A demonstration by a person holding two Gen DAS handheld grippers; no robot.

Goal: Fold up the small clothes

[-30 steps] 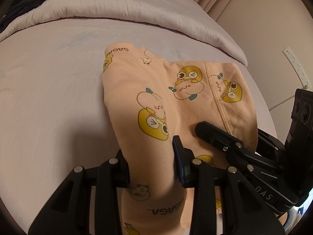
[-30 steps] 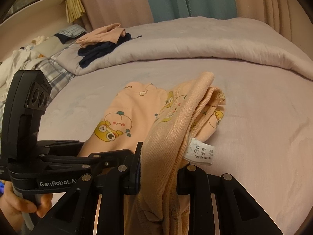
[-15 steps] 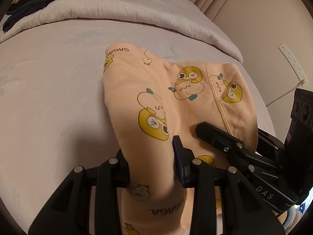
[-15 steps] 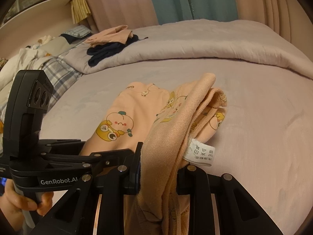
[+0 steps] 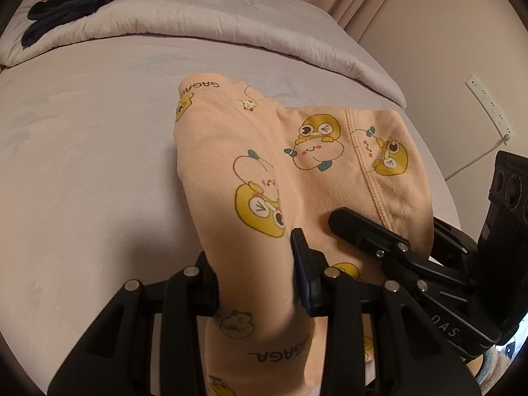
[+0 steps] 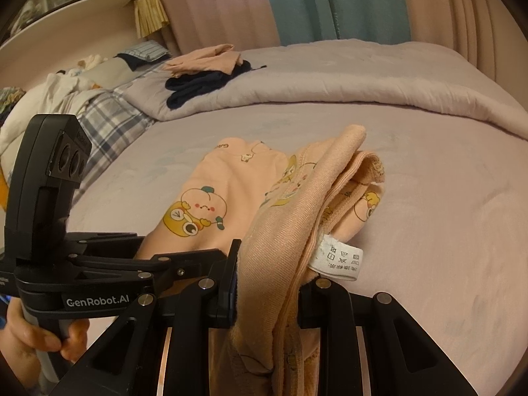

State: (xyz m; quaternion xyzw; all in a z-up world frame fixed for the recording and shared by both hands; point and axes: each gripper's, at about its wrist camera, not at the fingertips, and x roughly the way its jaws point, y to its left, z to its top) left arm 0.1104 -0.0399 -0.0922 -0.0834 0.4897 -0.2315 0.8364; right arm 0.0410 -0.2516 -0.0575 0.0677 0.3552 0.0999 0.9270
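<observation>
The bed [image 6: 445, 231] is covered by a wide soft sheet, so much open room is left on every side; the folded-back quilt [image 6: 330, 76] is kept well apart. The peach printed garment [image 5: 264, 171] is spread on the sheet, its near end lifted; it is likely light and floppy, so its edges are best held. The left gripper [image 5: 254, 283] is clamped on one near edge; the right gripper [image 6: 267, 283] is clamped on bunched layers beside the care label [image 6: 336, 260]; the far end may be tucked under.
</observation>
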